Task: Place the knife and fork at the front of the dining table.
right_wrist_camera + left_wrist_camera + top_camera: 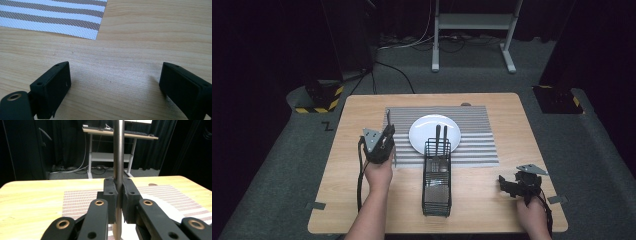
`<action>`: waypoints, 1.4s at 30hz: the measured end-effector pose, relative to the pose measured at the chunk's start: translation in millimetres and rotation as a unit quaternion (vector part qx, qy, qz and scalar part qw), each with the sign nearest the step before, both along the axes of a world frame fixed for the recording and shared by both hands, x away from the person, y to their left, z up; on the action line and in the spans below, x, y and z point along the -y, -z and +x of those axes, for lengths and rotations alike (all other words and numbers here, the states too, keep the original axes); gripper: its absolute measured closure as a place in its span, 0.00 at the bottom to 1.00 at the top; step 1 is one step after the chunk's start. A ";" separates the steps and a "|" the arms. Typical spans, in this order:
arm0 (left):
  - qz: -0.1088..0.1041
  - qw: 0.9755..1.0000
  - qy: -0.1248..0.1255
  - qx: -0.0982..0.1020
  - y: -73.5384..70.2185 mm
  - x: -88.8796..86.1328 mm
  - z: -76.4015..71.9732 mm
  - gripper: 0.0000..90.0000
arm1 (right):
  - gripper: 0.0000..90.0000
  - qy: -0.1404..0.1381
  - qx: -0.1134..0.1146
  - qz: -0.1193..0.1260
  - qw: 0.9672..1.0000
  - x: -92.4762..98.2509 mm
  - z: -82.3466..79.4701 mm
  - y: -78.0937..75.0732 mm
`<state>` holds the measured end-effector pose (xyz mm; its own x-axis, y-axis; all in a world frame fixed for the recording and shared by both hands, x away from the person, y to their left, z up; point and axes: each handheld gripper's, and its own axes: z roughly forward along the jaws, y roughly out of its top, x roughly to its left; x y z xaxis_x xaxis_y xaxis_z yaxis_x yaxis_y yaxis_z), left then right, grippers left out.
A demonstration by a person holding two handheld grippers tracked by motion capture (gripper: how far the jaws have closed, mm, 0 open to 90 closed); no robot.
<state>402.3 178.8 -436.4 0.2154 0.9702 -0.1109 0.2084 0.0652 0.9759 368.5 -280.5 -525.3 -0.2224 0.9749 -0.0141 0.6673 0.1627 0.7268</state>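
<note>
My left gripper is shut on a slim metal utensil handle that stands upright between its pads, over the left edge of the striped placemat. In the high view the utensil rises thin and dark above the jaws. A white plate lies on the mat just right of it. A black wire cutlery caddy stands in front of the plate with two dark-handled utensils upright in it. My right gripper rests open low over bare wood at the table's right front.
The wooden table has open surface on both sides of the caddy. A corner of the placemat lies ahead of the right gripper. A white desk frame and cables stand on the floor beyond the table.
</note>
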 end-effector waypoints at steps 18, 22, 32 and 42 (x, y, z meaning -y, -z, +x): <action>-0.018 0.999 -0.006 -0.037 15.8 4.1 41.7 0.92 | 0.11 -0.003 -0.001 0.001 1.000 -0.3 -0.2 0.0; -0.025 0.999 -0.006 -0.047 19.8 4.4 52.0 0.92 | 0.11 -0.003 -0.001 0.001 1.000 -0.3 -0.2 0.0; -0.041 0.996 -0.018 -0.076 32.9 2.4 76.6 0.91 | 0.11 -0.005 0.000 0.000 1.000 -0.3 -0.1 0.0; -0.048 0.994 -0.026 -0.098 45.2 3.4 93.4 0.91 | 0.11 -0.007 0.000 0.000 1.000 -0.4 -0.1 0.1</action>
<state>495.7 175.4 -481.6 0.1305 0.9622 -0.2390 0.3871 0.1724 0.9058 368.4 -280.1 -525.4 -0.2366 0.9715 -0.0138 0.6645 0.1721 0.7272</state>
